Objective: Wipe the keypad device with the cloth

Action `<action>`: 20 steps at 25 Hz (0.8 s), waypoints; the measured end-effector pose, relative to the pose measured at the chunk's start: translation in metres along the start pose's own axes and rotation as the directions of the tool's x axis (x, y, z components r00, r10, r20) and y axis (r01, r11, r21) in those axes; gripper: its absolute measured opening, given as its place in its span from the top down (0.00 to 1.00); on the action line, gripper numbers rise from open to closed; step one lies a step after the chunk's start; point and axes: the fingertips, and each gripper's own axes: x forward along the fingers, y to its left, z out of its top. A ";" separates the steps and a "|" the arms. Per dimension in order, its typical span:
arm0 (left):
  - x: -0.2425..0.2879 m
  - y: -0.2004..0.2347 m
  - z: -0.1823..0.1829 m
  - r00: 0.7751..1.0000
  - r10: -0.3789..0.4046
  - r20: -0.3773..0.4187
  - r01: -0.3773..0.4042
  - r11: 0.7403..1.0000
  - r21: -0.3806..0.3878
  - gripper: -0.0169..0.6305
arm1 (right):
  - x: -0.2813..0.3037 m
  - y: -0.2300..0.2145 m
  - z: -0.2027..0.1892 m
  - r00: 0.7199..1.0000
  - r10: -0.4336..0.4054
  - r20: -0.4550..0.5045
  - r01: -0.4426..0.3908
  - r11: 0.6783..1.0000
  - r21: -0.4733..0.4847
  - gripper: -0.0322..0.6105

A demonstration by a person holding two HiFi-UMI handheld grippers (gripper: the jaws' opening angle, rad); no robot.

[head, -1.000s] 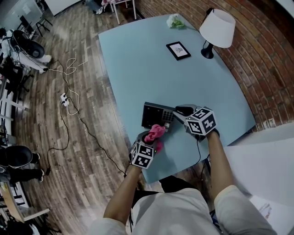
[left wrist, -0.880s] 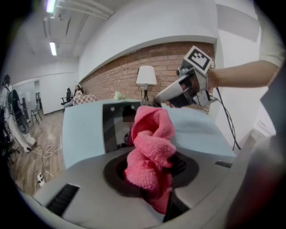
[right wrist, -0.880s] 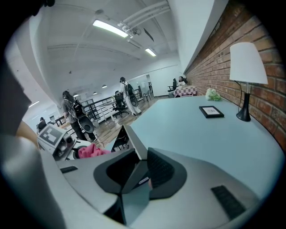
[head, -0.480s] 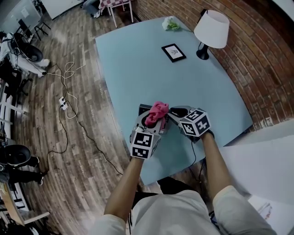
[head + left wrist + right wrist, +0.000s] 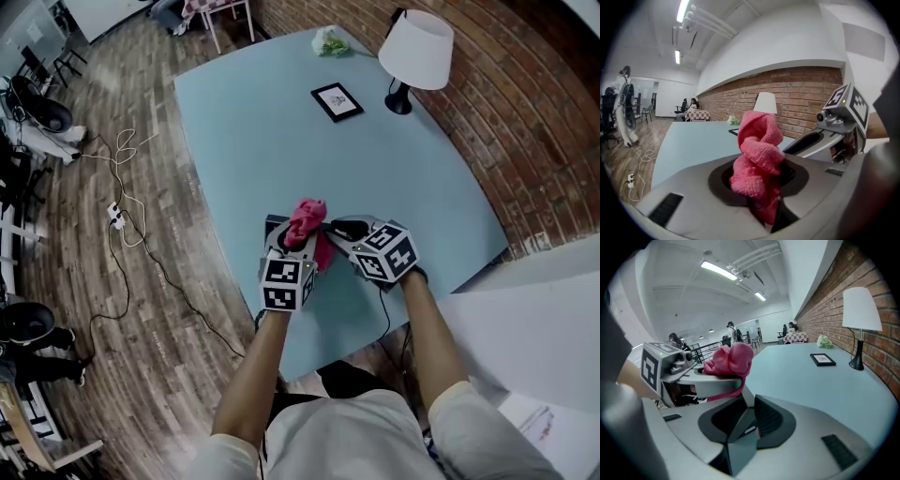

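My left gripper (image 5: 761, 185) has its jaws pinched on the limp, light cloth (image 5: 757, 157); the right gripper (image 5: 745, 420) clamps the stiff keypad device (image 5: 739, 446) at its 3 o'clock edge.

Pale blue worktop (image 5: 281, 122) on a wood-plank floor (image 5: 178, 309), brick wall (image 5: 511, 112) along its right edge, white-shaded lamp (image 5: 416, 49) and framed picture (image 5: 337, 101) at its far end, cables (image 5: 131, 234) trailing off its left.

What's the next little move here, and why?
I'd guess: lower the left claw so the pink cloth it pinches meets the keypad device. The cloth is up in the air, off the device, while the right claw clamps the device's edge, steadying it for a wipe.
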 end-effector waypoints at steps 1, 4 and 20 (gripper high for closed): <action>0.000 0.000 -0.002 1.000 0.007 0.009 -0.007 1.000 0.005 0.76 | 0.000 -0.001 0.000 1.000 0.001 0.002 -0.001 1.000 0.002 0.78; 0.001 -0.001 -0.002 0.999 0.028 0.025 -0.029 0.999 0.035 0.75 | -0.001 -0.002 0.000 1.000 -0.002 0.010 0.001 1.000 0.007 0.78; -0.015 -0.015 -0.022 1.000 0.010 0.021 -0.014 0.982 0.190 0.75 | -0.001 0.000 0.001 1.000 0.007 0.016 -0.007 1.000 0.015 0.78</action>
